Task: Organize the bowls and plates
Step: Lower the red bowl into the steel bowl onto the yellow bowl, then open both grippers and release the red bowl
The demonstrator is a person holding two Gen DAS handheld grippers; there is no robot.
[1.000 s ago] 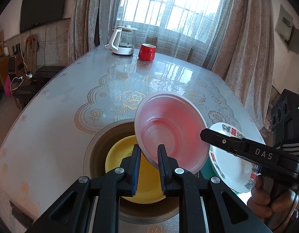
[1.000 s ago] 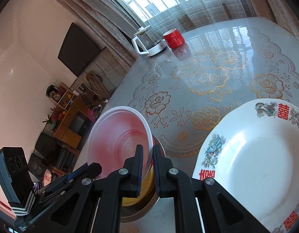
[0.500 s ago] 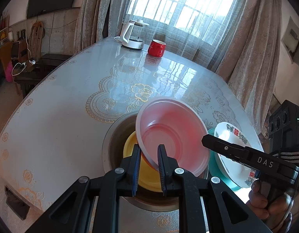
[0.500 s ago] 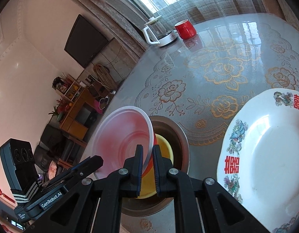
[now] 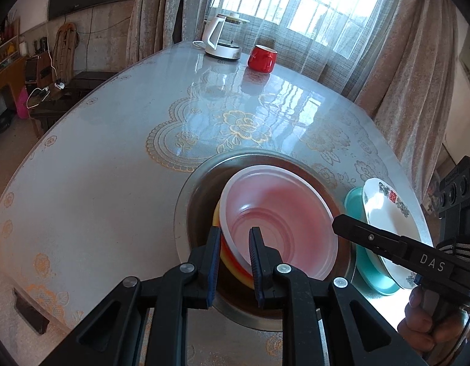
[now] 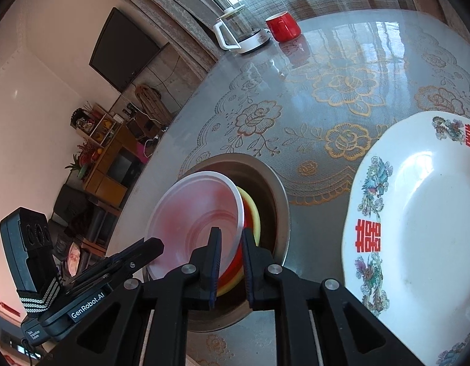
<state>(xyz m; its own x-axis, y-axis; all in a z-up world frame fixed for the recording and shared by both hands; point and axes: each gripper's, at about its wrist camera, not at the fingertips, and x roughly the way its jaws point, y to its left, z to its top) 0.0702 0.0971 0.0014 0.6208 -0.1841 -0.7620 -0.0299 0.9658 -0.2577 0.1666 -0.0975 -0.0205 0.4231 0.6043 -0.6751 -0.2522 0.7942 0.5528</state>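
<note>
Pink bowl sits tilted in the steel basin on a yellow bowl, near rim at 6 o'clock. Left claw straddles that near rim, jaws narrowly parted, likely just loosed. Right claw straddles the rim at bowl's 3 o'clock, also narrowly parted; contact unclear. Both point forward, 12 o'clock, low over desk. White plate on teal plate at 3 o'clock, nearer right claw.

Far end of table: white kettle with red mug just right of it. Curtains behind, TV on left wall.
</note>
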